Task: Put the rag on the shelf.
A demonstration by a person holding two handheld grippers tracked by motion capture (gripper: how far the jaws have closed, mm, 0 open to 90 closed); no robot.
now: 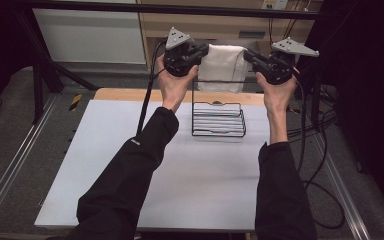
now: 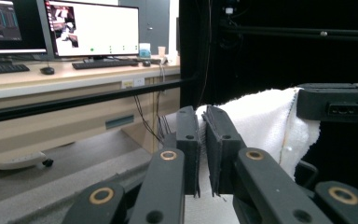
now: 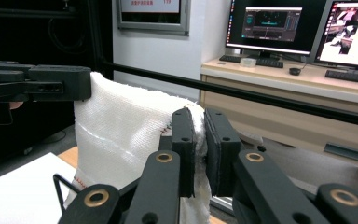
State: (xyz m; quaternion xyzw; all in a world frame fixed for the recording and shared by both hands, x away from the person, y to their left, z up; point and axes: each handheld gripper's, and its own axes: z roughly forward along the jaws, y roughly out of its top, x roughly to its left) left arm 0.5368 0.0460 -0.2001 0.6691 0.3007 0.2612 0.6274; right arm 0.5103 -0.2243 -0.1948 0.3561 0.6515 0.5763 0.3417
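Above the far edge of the tabletop [image 1: 130, 165], I hold a white towel [image 1: 223, 65] stretched between both tongs, one top corner in each. Left tongs [image 1: 206, 50] are clamped on the towel's left corner; in the left gripper view the cloth is pinched between the pads [image 2: 189, 140] with the rest of it running right toward the other tool. Right tongs [image 1: 247, 54] are clamped on the right corner; the right gripper view shows the hem caught between the pads [image 3: 184, 140] and the cloth hanging down to the left.

Step in hand, as I judge it: carrying the spread towel to the black wire rack [image 1: 219, 119], which stands on the tabletop just near of and below the towel. The towel hangs level with the rack's tall back bar [image 1: 220, 81], seemingly behind it.

Next move calls for: keeping both corners level and taut, bringing the cloth over the top bar, lowering evenly, then releasing both sides together.

Hard to make out: the towel's lower edge is lost behind the rack wires; whether cloth already touches the bar I cannot tell. How deep each corner sits in the grip is hidden by the pads. The dark surround at left and right gives no detail
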